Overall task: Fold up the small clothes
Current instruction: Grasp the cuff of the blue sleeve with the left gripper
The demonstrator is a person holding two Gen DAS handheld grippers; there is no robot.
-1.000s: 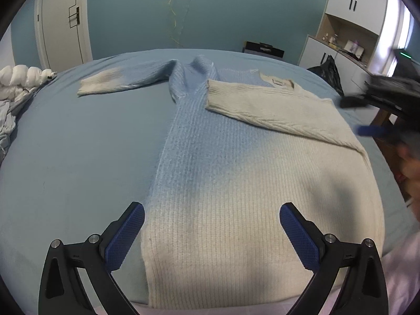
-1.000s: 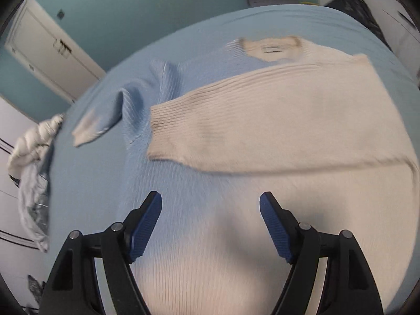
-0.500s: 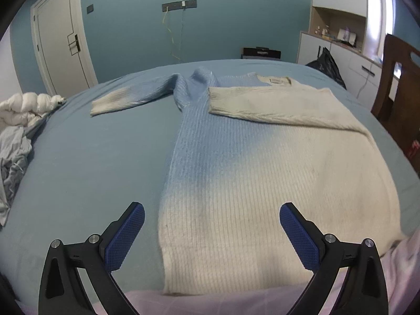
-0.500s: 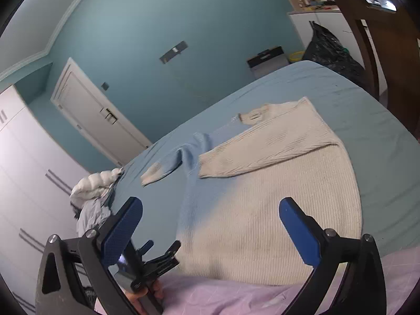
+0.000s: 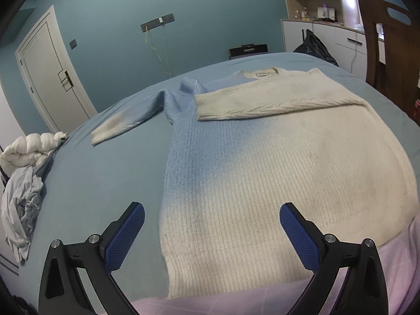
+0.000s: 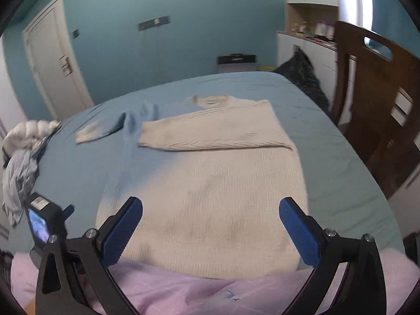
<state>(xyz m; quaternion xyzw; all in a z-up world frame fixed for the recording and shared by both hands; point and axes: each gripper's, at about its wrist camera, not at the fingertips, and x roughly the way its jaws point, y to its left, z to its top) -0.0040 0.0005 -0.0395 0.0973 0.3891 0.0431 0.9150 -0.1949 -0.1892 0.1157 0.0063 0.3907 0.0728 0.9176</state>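
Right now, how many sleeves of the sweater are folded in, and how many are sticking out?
1 folded, 1 out. The cream sleeve lies folded across the sweater chest. The blue sleeve stretches out flat on the bed, left of the body.

A teal-walled bedroom with a large bed, white cupboards and a dark wooden chair.

The walls (image 5: 210, 13) were painted a flat blue-green, and a white door (image 5: 52, 78) with a metal handle stood shut at the far left. A grey socket strip (image 5: 157, 22) sat high on the far wall with thin cords hanging from it. The bed (image 5: 92, 183) wore a pale blue sheet, with a pink cover (image 6: 183, 294) at its near edge. White cabinets (image 5: 328, 39) and an open shelf filled the right corner, where bright daylight came in. A black bag (image 5: 315, 47) leaned against them, and the chair (image 6: 375, 92) stood close beside the bed.
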